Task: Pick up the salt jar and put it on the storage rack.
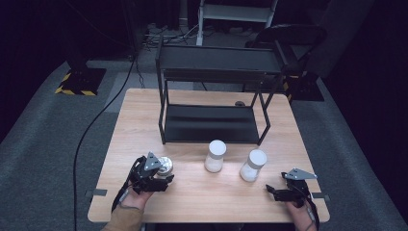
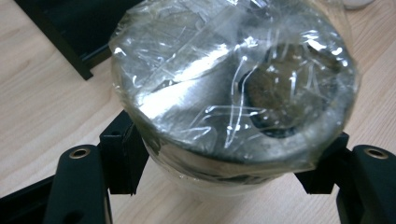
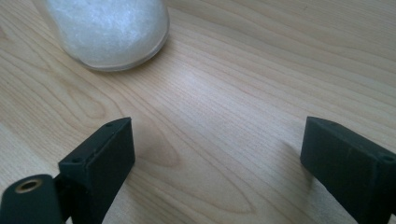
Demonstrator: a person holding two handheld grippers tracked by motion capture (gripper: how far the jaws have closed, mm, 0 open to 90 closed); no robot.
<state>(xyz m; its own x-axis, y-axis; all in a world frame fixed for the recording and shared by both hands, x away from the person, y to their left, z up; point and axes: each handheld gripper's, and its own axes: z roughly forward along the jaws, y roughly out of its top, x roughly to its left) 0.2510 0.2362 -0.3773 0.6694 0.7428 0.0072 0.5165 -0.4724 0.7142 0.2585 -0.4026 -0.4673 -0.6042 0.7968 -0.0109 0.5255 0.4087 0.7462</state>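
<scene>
I have the film-wrapped, silver-lidded jar (image 2: 233,88) clamped in the left gripper (image 1: 155,173) at the table's near left, nothing yet on the black two-tier metal rack (image 1: 211,122); right gripper (image 1: 281,191) empty, jaws apart, near one white-capped powder jar (image 1: 252,165).

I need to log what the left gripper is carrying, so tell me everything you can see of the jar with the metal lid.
The jar with the metal lid is a short round container whose dull silver top is wrapped in crinkled clear film. A pale body shows below the lid. The left gripper is shut on it, one black jaw pressing each side just under the lid. It sits near the table's front left, apart from the two white-capped jars. Whether its base touches the wood I cannot tell.
</scene>
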